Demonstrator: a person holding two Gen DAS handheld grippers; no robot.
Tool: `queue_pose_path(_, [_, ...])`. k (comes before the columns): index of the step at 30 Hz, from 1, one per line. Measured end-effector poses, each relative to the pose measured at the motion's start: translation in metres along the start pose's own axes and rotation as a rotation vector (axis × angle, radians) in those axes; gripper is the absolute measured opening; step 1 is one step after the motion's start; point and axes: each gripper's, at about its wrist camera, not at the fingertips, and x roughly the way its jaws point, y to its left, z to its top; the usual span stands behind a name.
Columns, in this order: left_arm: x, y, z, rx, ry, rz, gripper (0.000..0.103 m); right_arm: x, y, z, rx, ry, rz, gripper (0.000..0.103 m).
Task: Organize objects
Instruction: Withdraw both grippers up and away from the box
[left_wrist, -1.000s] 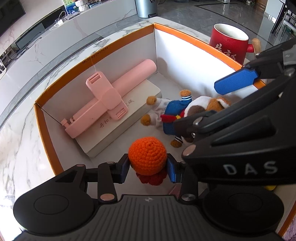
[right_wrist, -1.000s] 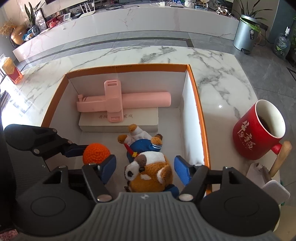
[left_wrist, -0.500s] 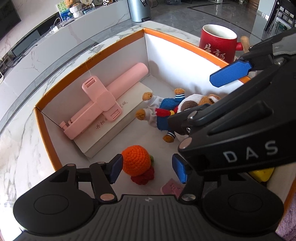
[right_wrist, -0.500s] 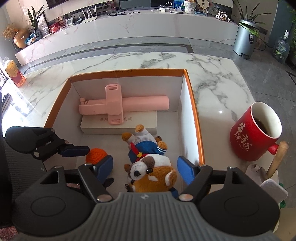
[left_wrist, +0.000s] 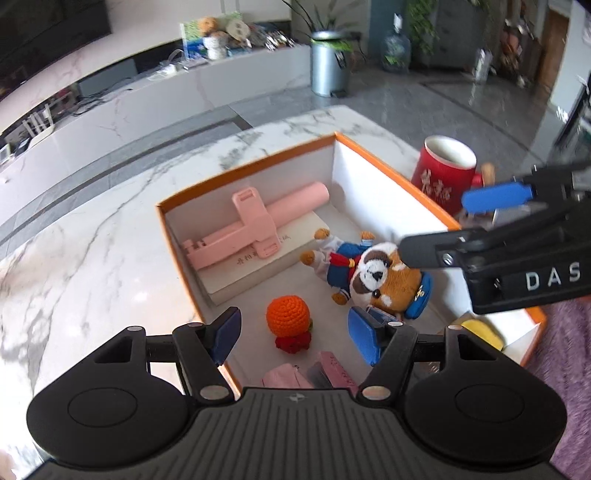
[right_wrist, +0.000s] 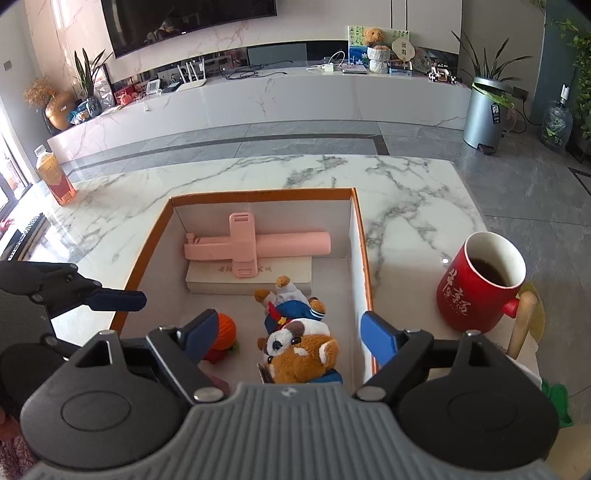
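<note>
Left wrist view: your left gripper (left_wrist: 293, 332), spread wide, has released the orange crochet ball (left_wrist: 288, 316) at lower centre inside the orange-rimmed box (left_wrist: 243, 168) and lifted clear, right gripper (right_wrist: 286, 334) likewise spread over the plush dog (right_wrist: 301, 349); placement looks done.

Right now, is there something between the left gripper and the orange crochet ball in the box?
Nothing visible stands between them. The left gripper is open above the box, and the orange crochet ball lies on the box floor between its fingers, untouched. The plush dog lies to one side, apart from the ball.
</note>
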Motion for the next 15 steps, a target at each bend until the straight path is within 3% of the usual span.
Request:
queue_pose_path(7, [-0.046, -0.003, -0.02, -0.114, -0.161, 0.017, 0.075, -0.035, 0.005, -0.029, -0.041, -0.064, 0.014, 0.085])
queue_pose_path(15, [-0.063, -0.016, -0.04, -0.156, -0.177, 0.062, 0.078, -0.055, 0.015, -0.061, -0.017, -0.067, 0.025, 0.085])
